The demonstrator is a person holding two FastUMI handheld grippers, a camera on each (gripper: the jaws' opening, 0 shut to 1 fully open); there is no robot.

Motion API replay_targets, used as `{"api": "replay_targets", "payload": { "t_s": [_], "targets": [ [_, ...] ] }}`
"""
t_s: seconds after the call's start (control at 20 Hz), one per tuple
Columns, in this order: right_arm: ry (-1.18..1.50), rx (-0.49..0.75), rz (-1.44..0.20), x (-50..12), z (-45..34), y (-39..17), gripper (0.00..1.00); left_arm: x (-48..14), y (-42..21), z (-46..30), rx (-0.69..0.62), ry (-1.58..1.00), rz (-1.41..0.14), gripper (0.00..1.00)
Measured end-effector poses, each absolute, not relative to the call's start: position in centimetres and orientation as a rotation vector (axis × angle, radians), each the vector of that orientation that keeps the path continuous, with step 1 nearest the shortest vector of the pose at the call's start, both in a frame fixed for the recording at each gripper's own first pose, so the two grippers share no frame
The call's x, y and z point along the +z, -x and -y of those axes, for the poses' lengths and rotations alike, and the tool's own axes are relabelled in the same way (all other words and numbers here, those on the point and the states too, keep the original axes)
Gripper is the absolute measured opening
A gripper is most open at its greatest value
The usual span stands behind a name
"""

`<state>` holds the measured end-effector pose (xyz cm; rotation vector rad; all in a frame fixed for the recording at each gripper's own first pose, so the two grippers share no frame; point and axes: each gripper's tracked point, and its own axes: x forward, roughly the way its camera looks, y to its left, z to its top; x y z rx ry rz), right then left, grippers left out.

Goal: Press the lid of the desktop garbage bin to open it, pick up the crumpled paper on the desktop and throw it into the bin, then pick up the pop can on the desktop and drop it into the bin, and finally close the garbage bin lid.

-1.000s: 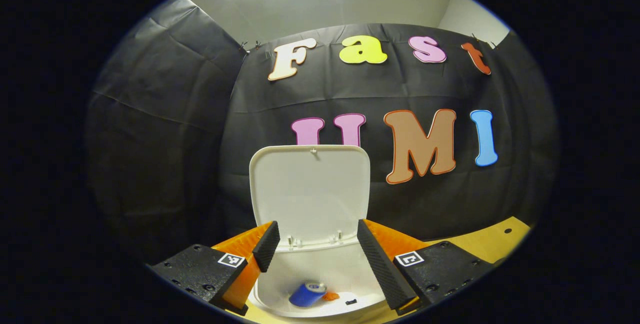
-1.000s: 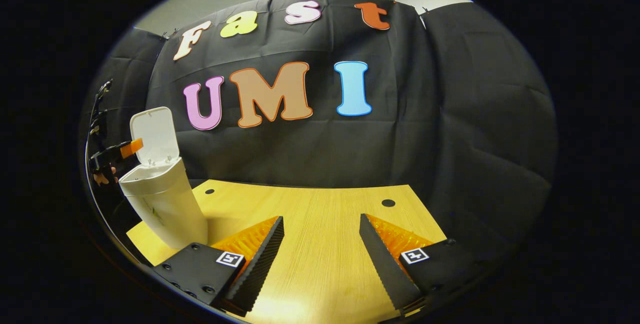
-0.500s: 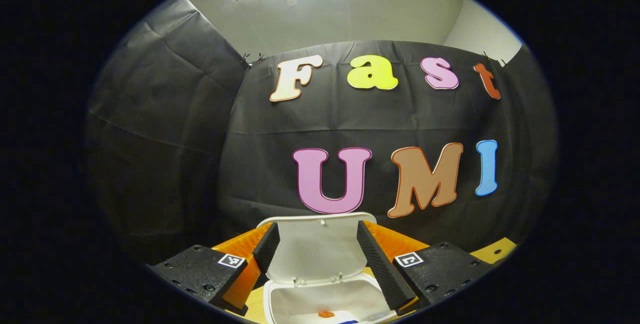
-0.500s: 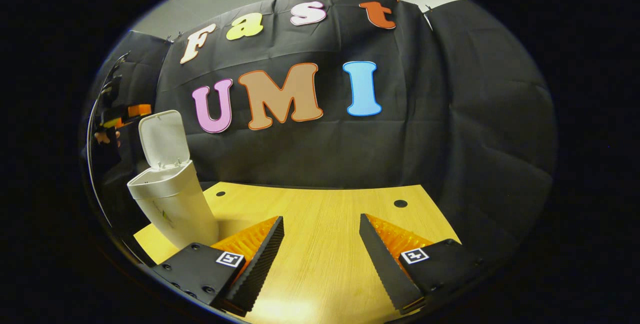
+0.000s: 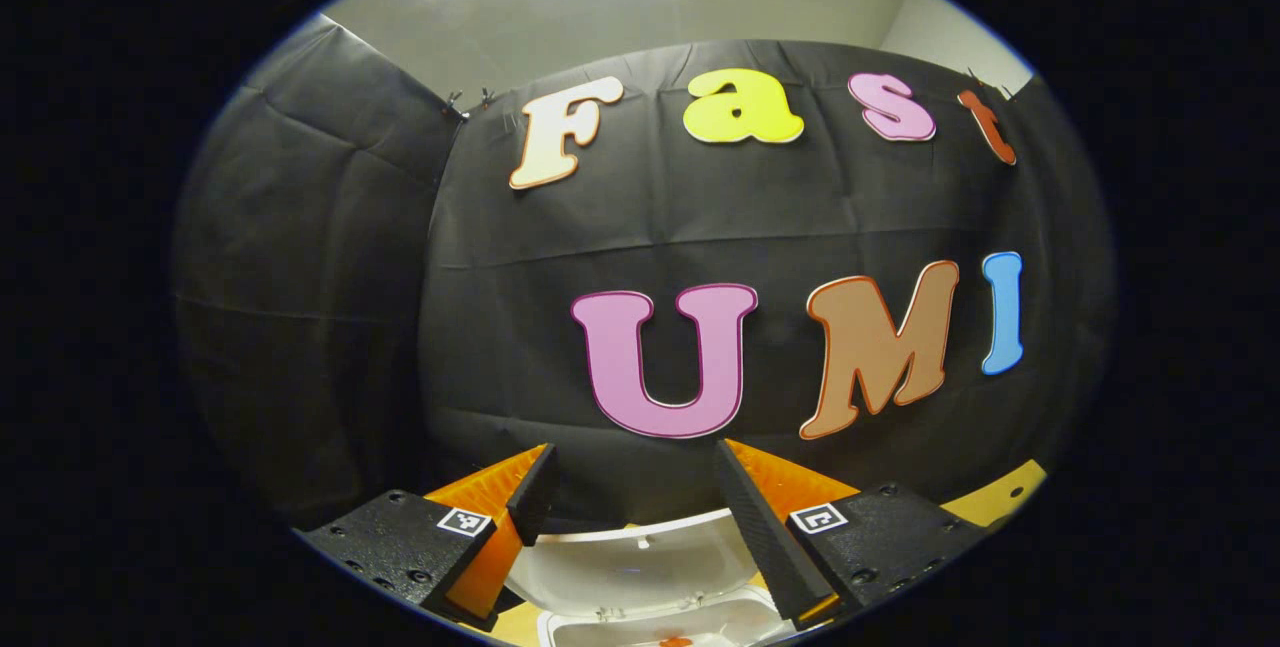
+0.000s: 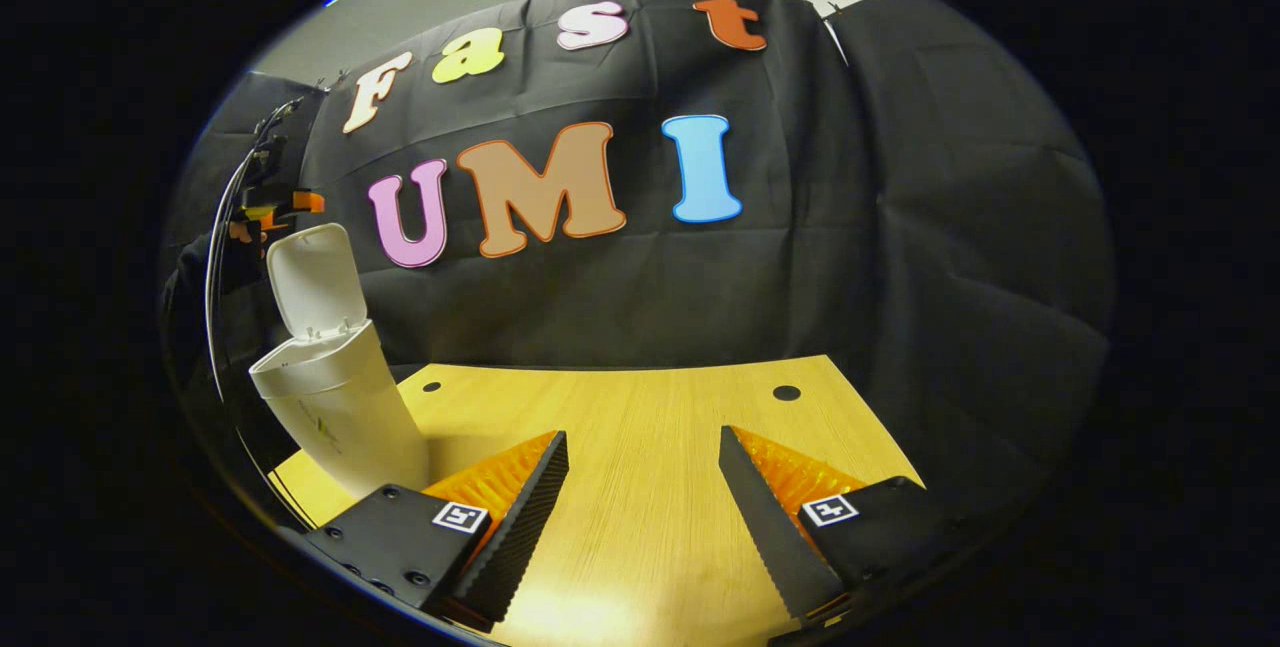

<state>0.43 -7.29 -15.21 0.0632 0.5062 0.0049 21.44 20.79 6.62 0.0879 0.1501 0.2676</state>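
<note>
The bin stands at the table's left edge, lid up (its small side marking looks unreadable). Left gripper hovers above the lid, right gripper over bare wood; both gape, holding nothing.

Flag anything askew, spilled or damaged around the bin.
Nothing stands out. The bin stands upright on the table, its lid hinged open. Both the left gripper and right gripper are open and empty.
</note>
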Motion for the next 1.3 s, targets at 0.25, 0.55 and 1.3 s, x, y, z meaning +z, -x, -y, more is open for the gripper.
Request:
{"api": "replay_targets", "payload": {
  "t_s": [0.25,0.55,1.3],
  "targets": [
    [-0.065,0.001,-0.505,-14.9,7.7,-0.8,0.98,4.5,-20.4,-20.1,0.255,-0.022,-0.213,0.92],
    [-0.058,0.043,-0.506,-15.4,5.9,-1.2,0.98,3.6,-16.3,-17.6,0.21,-0.028,-0.212,0.92],
    [-0.032,0.114,-0.533,-15.9,3.5,-1.6,0.98,-4.5,-9.1,-12.8,0.146,0.049,-0.343,0.91]
  ]
}}
